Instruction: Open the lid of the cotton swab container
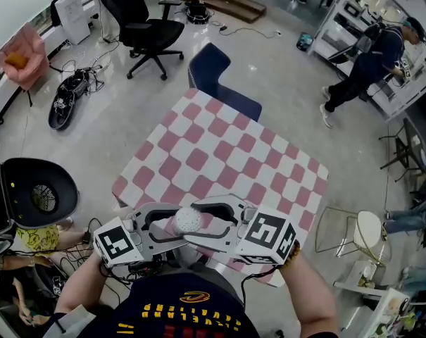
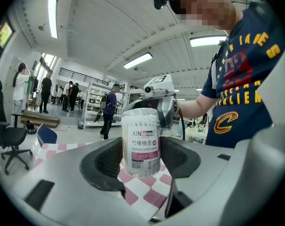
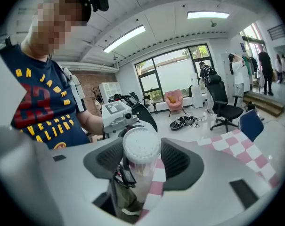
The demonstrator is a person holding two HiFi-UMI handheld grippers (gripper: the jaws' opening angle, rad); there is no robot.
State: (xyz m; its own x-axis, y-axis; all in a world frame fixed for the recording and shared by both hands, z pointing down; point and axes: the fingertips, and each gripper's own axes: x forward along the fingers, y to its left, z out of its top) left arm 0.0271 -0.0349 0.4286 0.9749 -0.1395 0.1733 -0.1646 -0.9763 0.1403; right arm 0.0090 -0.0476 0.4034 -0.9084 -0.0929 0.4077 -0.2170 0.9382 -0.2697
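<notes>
Cotton swab container held upright in the air over the near edge of the pink-and-white checked table, close to the person's torso. The left hand-held gripper is clamped on the labelled body, one pad against each side. The right hand-held gripper, facing it, is closed around the upper end, apparently on the white dotted lid, which sits on the container.
</notes>
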